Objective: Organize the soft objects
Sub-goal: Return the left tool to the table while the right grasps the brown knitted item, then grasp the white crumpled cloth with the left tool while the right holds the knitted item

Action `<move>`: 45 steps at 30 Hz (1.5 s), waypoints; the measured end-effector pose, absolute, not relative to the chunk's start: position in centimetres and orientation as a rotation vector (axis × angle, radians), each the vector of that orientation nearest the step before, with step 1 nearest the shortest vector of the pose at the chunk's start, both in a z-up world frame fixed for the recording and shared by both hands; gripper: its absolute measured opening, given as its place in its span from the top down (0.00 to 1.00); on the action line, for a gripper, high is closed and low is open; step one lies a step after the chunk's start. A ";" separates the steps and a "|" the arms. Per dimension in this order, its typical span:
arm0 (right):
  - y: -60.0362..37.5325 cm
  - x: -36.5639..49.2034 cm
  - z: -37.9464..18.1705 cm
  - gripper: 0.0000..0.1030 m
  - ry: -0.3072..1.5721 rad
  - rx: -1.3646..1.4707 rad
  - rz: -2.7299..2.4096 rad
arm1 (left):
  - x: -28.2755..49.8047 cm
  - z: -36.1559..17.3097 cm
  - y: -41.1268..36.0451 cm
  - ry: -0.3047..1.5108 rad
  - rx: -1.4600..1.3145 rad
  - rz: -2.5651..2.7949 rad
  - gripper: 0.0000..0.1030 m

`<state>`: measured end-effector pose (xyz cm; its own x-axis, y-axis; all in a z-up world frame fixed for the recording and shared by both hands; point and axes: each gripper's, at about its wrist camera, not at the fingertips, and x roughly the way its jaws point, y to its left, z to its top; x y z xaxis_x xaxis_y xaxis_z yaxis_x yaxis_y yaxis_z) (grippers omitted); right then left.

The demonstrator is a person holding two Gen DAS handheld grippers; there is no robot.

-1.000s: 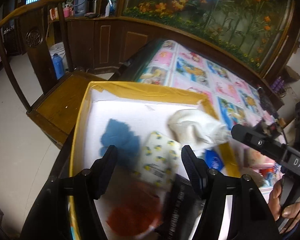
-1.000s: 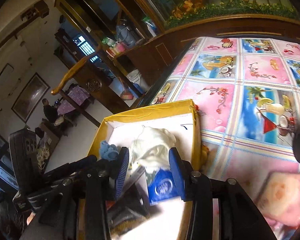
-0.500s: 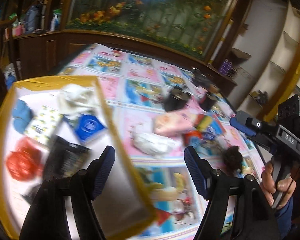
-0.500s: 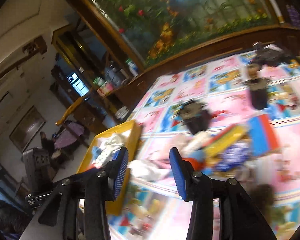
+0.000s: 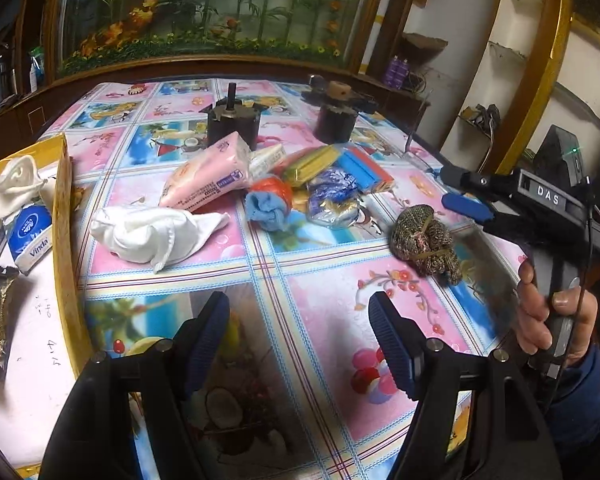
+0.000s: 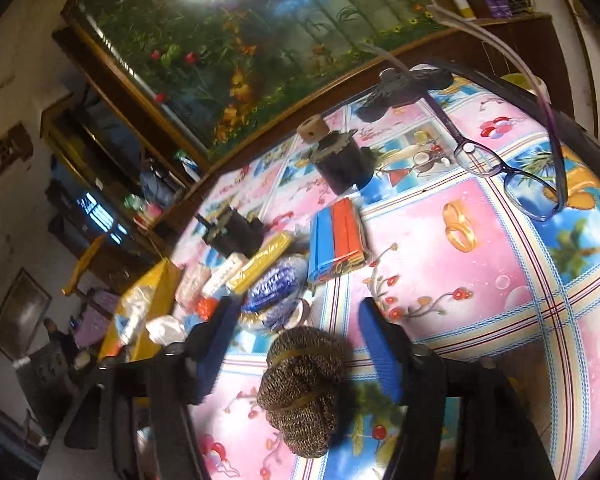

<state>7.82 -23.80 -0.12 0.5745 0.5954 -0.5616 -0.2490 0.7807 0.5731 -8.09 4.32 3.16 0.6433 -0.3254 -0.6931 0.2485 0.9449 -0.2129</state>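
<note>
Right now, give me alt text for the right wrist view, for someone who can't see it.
The right gripper, jaws open and just widened, hovers over a brown knitted bundle lying between its fingers on a pink and blue patterned tablecloth. Beyond lie packets and cloths, a yellow box, and purple glasses on the right.

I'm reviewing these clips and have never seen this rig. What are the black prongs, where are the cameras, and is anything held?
A person holds a hand-held two-finger gripper in each hand; each carries a camera looking along its fingers. The left gripper hangs open over the patterned tablecloth, holding nothing. The right gripper, whose jaws have just been opening, straddles a brown knitted bundle tied with elastic without pinching it. Nearby lie a white cloth bundle, a pink tissue pack and a yellow-rimmed box.
</note>
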 end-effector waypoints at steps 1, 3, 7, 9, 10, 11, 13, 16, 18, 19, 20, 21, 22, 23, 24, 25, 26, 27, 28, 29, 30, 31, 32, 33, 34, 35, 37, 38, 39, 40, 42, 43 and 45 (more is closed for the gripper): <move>-23.4 7.7 -0.4 0.25 0.830 0.443 0.522 | -8.0 3.1 4.4 0.812 -0.097 -0.328 0.31; -22.3 7.7 -0.7 0.25 0.854 0.388 0.534 | -8.0 3.1 4.3 0.816 -0.091 -0.340 0.31; -20.5 7.4 -1.1 0.25 0.901 0.295 0.555 | -8.2 3.1 4.3 0.806 -0.080 -0.331 0.31; -20.5 7.4 -1.3 0.25 0.919 0.300 0.561 | -8.3 3.2 4.1 0.800 -0.073 -0.336 0.31; -20.5 7.5 -1.6 0.25 0.938 0.310 0.567 | -8.3 3.2 4.0 0.799 -0.069 -0.334 0.31; -20.5 7.6 -2.0 0.25 0.963 0.321 0.578 | -8.3 3.2 4.0 0.801 -0.067 -0.337 0.31; -20.4 7.6 -2.4 0.25 0.984 0.331 0.597 | -8.2 3.2 3.8 0.802 -0.060 -0.345 0.31; -20.5 7.6 -2.8 0.38 1.001 0.351 0.626 | -8.4 3.2 3.8 0.792 -0.059 -0.343 0.31; -20.8 7.7 -3.1 0.52 1.010 0.390 0.640 | -8.5 3.3 3.8 0.790 -0.059 -0.337 0.31; -21.0 7.6 -3.1 0.52 1.008 0.397 0.636 | -8.6 3.2 3.8 0.792 -0.059 -0.335 0.30; -21.2 7.6 -3.1 0.52 1.004 0.411 0.639 | -8.6 3.2 3.9 0.795 -0.059 -0.333 0.30; -21.3 7.5 -3.0 0.52 0.996 0.421 0.638 | -8.6 3.2 3.9 0.800 -0.059 -0.334 0.30; -21.6 7.5 -2.9 0.52 0.981 0.435 0.637 | -8.5 3.2 4.0 0.803 -0.062 -0.327 0.30; -21.9 7.3 -2.7 0.52 0.961 0.448 0.633 | -8.4 3.3 4.1 0.806 -0.070 -0.320 0.30; -22.1 7.3 -2.6 0.52 0.952 0.458 0.629 | -8.2 3.3 4.4 0.812 -0.086 -0.314 0.30; -22.2 7.4 -2.7 0.52 0.956 0.467 0.622 | -8.0 3.3 4.7 0.820 -0.108 -0.306 0.30; -22.3 7.5 -2.8 0.52 0.963 0.472 0.616 | -7.6 3.3 5.2 0.833 -0.134 -0.299 0.30; -22.4 7.6 -2.9 0.52 0.969 0.478 0.612 | -7.2 3.3 5.6 0.849 -0.153 -0.290 0.30; -22.5 7.6 -2.9 0.52 0.972 0.483 0.610 | -6.7 3.5 6.0 0.860 -0.157 -0.269 0.30; -22.5 7.6 -2.9 0.52 0.971 0.485 0.611 | -6.3 3.8 6.4 0.862 -0.156 -0.241 0.30; -22.6 7.6 -2.8 0.52 0.968 0.484 0.613 | -5.9 4.4 7.1 0.851 -0.167 -0.214 0.30; -22.6 7.6 -2.8 0.52 0.967 0.483 0.615 | -5.5 5.0 7.7 0.844 -0.178 -0.198 0.30; -22.5 7.6 -2.7 0.51 0.968 0.481 0.617 | -5.0 5.5 8.3 0.841 -0.187 -0.179 0.30; -22.5 7.6 -2.8 0.51 0.971 0.481 0.618 | -4.3 6.0 8.8 0.842 -0.186 -0.156 0.30; -22.5 7.6 -2.8 0.51 0.973 0.481 0.618 | -3.5 6.2 9.3 0.843 -0.182 -0.126 0.30; -22.5 7.6 -2.8 0.51 0.973 0.483 0.617 | -2.7 6.3 9.8 0.848 -0.183 -0.089 0.30; -22.7 7.5 -2.9 0.51 0.971 0.487 0.617 | -0.9 6.0 10.6 0.878 -0.203 -0.057 0.30; -22.8 7.5 -2.8 0.51 0.969 0.489 0.616 | 0.1 5.6 10.8 0.912 -0.201 -0.044 0.30; -22.8 7.5 -2.9 0.51 0.967 0.491 0.614 | 0.8 5.0 10.9 0.943 -0.199 -0.023 0.30; -22.8 7.5 -2.9 0.51 0.967 0.492 0.614 | 1.2 4.5 10.9 0.963 -0.198 -0.020 0.30; -22.8 7.6 -2.9 0.51 0.967 0.492 0.615 | 1.3 3.7 10.4 0.986 -0.189 -0.030 0.30; -22.8 7.6 -2.9 0.51 0.967 0.492 0.615 | 1.1 3.5 10.0 0.985 -0.175 -0.031 0.30; -22.8 7.5 -2.9 0.51 0.966 0.493 0.616 | 0.4 3.4 8.8 0.966 -0.135 -0.054 0.31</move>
